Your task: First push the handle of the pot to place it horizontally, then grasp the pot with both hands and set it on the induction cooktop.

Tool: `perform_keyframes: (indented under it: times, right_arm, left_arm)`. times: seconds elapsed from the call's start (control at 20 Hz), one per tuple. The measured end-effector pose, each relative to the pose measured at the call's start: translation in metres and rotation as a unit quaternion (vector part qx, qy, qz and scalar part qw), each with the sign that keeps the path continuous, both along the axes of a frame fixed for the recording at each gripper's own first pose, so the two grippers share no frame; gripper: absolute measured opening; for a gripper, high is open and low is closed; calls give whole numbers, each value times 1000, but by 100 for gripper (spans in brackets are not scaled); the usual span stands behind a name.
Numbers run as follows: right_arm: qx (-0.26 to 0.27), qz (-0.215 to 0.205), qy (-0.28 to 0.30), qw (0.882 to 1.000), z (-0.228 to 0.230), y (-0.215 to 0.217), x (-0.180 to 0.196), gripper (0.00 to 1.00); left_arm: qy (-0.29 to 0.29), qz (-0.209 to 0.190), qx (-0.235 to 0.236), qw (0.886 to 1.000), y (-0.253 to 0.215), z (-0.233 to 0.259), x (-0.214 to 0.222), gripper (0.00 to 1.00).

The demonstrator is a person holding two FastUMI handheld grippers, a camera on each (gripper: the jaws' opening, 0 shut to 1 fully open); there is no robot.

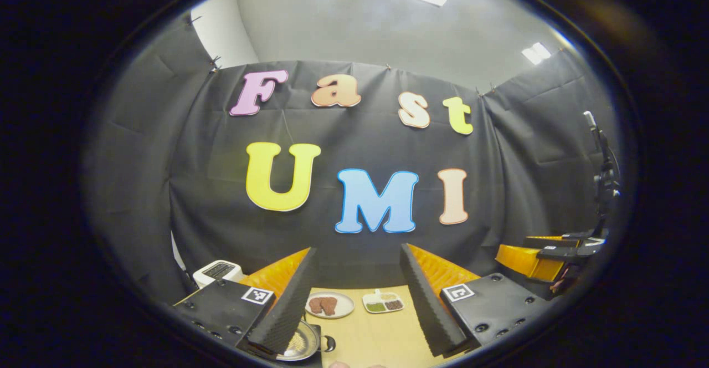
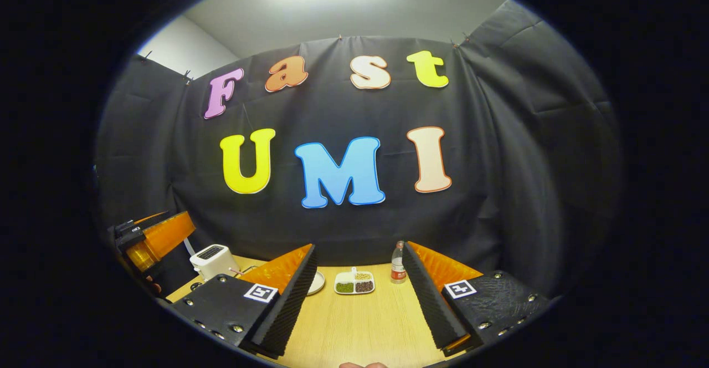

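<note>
The pot (image 1: 302, 341) is sitting at the bottom of the left gripper view, left of centre, partly hidden behind the left finger of the left tool (image 1: 359, 301); its small dark handle (image 1: 328, 344) is sticking out to the right. That tool is hanging wide open with nothing between its fingers. Just above the pot, a round plate (image 1: 330, 305) and a divided dish (image 1: 383, 301) are lying on the worktop (image 1: 376, 335), with a white toaster (image 1: 217, 272) at lower left. The right tool (image 2: 359, 299) is also gaping wide and holding nothing; a bottle (image 2: 397, 262) is standing beside its right finger.
</note>
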State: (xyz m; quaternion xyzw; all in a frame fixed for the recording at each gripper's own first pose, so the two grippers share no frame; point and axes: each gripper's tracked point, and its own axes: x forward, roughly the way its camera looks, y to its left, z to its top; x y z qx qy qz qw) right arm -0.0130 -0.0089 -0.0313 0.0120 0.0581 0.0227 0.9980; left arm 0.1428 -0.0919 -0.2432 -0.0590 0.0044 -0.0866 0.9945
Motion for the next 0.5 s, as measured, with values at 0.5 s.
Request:
perform_keyframes:
  times: [0.5]
  right_arm:
    - [-1, -18, -9, 1000, 4, 16, 2, 94]
  left_arm:
    - [11, -5, 15, 1000, 17, -10, -2, 99]
